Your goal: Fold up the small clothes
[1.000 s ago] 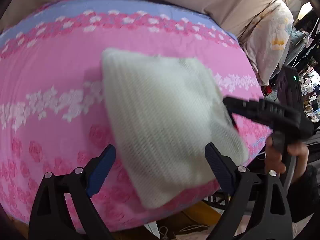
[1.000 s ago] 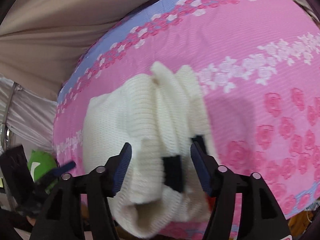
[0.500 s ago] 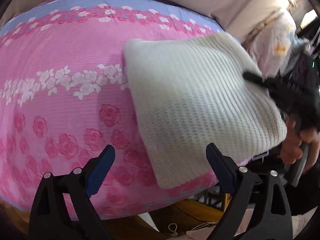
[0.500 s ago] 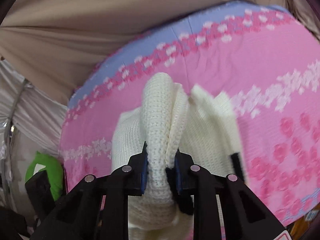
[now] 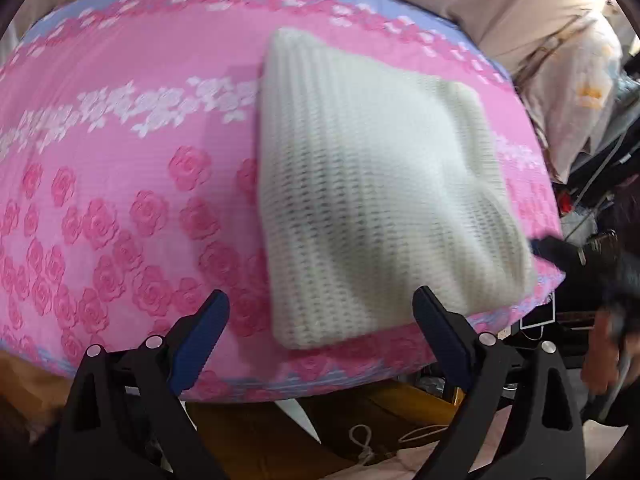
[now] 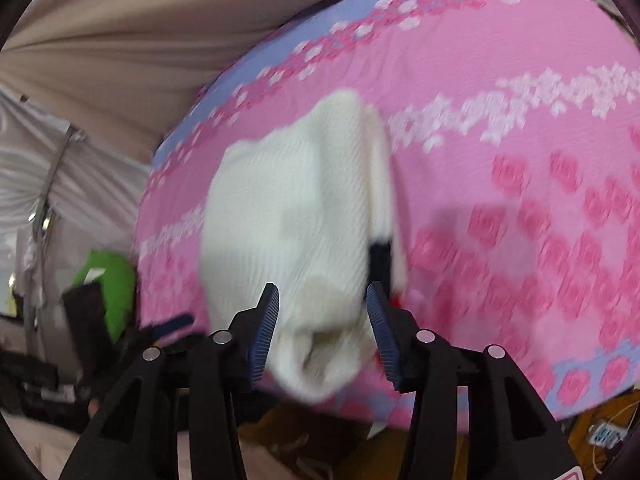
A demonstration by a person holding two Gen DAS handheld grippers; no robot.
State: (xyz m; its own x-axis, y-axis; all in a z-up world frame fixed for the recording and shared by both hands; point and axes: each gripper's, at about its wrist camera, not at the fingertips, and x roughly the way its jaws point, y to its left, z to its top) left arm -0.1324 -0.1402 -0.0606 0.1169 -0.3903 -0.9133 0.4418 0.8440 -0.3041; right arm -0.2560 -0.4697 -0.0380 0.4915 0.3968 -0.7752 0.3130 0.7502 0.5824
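A folded white knit garment (image 5: 372,200) lies on the pink rose-patterned bedspread (image 5: 120,160), its near corner by the bed's front edge. My left gripper (image 5: 320,298) hangs open and wide just above that near edge, nothing pinched. In the right wrist view the same garment (image 6: 296,208) is blurred, with a black patch (image 6: 380,256) on its right side. My right gripper (image 6: 322,291) has its jaws opening, with the garment's near end between them but the pads off it. The right gripper (image 5: 560,252) shows blurred at the garment's right corner in the left wrist view.
A beige curtain (image 6: 120,20) hangs behind the bed. A floral cloth (image 5: 580,92) and dark clutter stand to the right of the bed. A green object (image 6: 108,280) sits off the bed's other side. Cords (image 5: 360,436) lie on the floor below the front edge.
The right gripper shut on a raised fold of the knit, then parted its jaws; the fold now lies down. The left gripper drew back towards the bed's front edge, still open.
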